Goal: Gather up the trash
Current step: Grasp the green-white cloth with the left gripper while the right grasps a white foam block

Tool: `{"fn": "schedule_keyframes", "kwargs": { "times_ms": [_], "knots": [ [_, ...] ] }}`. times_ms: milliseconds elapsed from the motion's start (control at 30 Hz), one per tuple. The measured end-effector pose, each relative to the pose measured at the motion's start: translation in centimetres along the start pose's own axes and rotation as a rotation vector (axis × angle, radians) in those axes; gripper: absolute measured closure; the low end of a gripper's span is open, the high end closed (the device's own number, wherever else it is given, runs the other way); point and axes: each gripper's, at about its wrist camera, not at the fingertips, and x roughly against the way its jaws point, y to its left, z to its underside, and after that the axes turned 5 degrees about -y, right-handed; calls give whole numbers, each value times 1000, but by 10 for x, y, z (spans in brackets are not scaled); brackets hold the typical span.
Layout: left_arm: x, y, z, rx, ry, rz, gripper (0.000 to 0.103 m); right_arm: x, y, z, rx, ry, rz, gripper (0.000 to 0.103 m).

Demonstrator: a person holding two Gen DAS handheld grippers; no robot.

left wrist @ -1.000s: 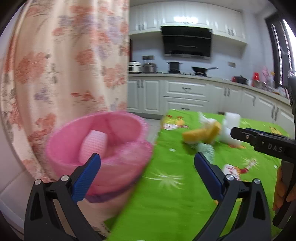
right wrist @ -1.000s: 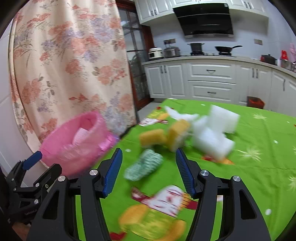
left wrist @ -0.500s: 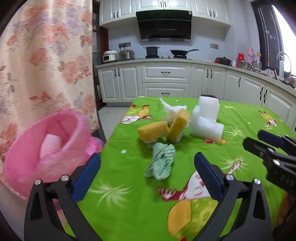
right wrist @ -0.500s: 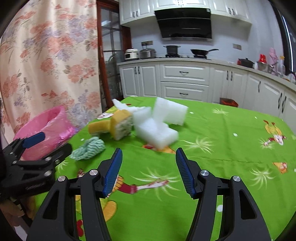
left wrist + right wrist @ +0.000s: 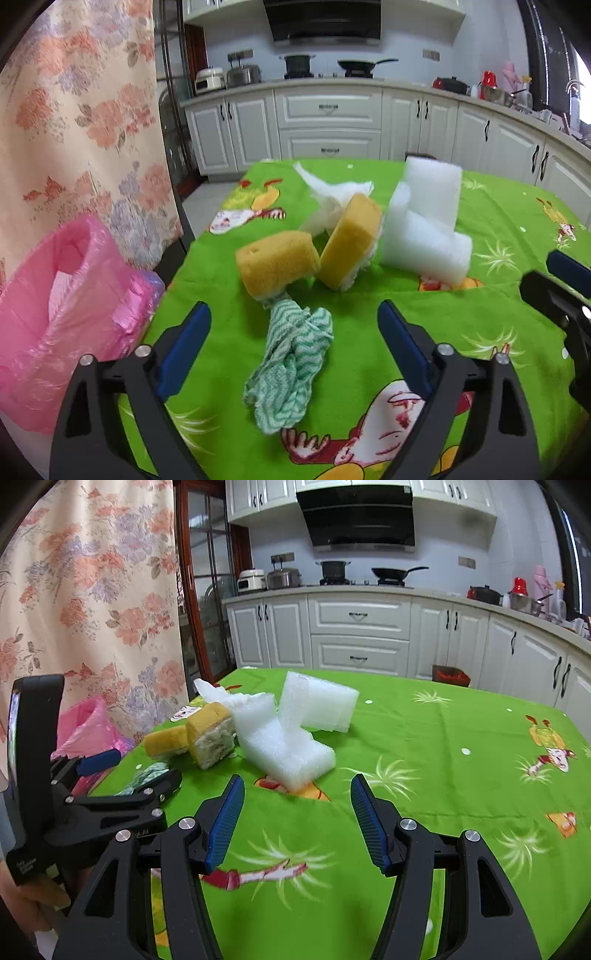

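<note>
A crumpled green-and-white cloth lies on the green tablecloth between the open fingers of my left gripper. Behind it lie two yellow sponges, white foam blocks and a crumpled white wrapper. A pink trash bag stands open off the table's left edge. In the right wrist view my right gripper is open and empty, a little short of the foam blocks. The left gripper shows at that view's left, over the cloth.
The table with its green cartoon-print cloth stretches right and back. A flowered curtain hangs at the left. White kitchen cabinets and a counter with pots stand behind. My right gripper's tip shows at the left wrist view's right edge.
Both grippers have swung right, from the pink bag towards the trash pile. The left gripper has come down close around the green cloth. The right has neared the foam blocks.
</note>
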Motion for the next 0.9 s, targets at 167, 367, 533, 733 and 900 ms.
{"fn": "schedule_keyframes", "kwargs": {
  "times_ms": [167, 367, 533, 733, 900],
  "knots": [
    [-14, 8, 1, 38, 61, 25, 36, -32, -1, -9, 24, 81, -10, 45],
    [-19, 12, 3, 54, 83, 76, 70, -66, 3, -9, 78, 173, -28, 29],
    [-17, 6, 3, 36, 77, 75, 71, -85, 9, -15, 125, 202, -26, 23],
    [-18, 3, 4, 23, 83, 58, 71, -116, 15, -24, 179, 255, 1, 23],
    [-17, 3, 3, 22, 82, 54, 71, -116, 17, -24, 186, 268, -34, 36]
  ]
}}
